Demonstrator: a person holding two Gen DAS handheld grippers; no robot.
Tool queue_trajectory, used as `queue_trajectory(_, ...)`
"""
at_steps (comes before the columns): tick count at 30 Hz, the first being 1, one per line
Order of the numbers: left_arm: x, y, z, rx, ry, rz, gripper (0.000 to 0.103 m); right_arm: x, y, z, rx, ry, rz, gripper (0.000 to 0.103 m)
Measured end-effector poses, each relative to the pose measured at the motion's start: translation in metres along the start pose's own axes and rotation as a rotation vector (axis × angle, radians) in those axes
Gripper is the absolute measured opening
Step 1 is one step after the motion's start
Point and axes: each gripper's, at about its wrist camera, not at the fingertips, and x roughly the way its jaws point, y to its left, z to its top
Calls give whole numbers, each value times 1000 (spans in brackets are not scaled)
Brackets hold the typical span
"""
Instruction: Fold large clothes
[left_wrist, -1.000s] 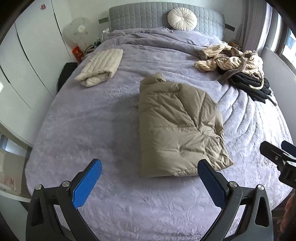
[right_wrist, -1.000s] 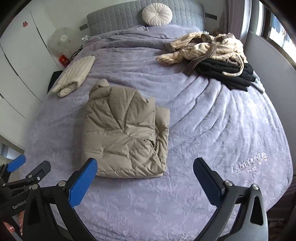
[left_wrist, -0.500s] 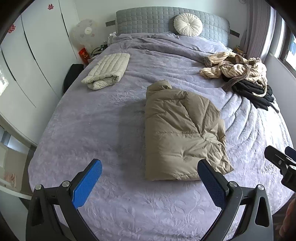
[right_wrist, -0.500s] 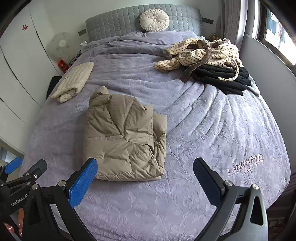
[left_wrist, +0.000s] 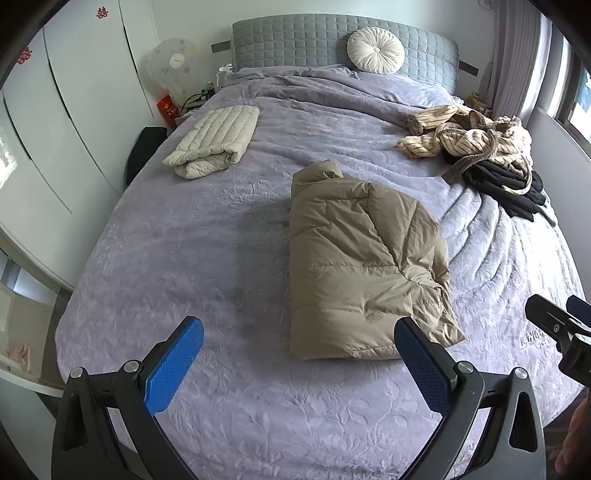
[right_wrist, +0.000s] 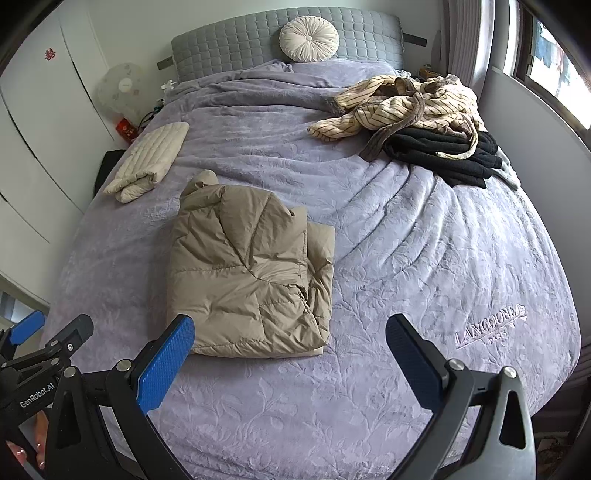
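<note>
- Folded already, by the look of it: tan puffer jacket in a compact rectangle near the middle of the bed, toward the foot edge.
- Folded too, and set aside: cream quilted jacket near the left edge of the bed, toward the headboard.
- Left to do, judging from the heap: striped robe crumpled over a black garment near the right edge, toward the head corner; neither folded yet.
- Roughly halfway through, then, as far as visible.
- Left tongs spread wide and empty, held above the foot edge of the bed, clear of the tan jacket.
- Right tongs likewise spread wide, gripping nothing, above the foot edge and just beside the tan jacket's near hem.
- Seen only from the right wrist: stitched lettering on the bedspread near the right foot corner, plus more of the black garment's spread and a grey piece beneath it.
- Seen only from the left wrist: more of the wardrobe doors along the left side, with red paper cut-outs.
- Seen in both: round cushion against the headboard, fan at the left head corner.
</note>
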Motion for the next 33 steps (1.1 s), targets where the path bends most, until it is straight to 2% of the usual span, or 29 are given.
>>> queue_trajectory(33, 2, -3, 1, -4, 10, 0, 103, 0, 0, 0, 2, 3, 1, 103)
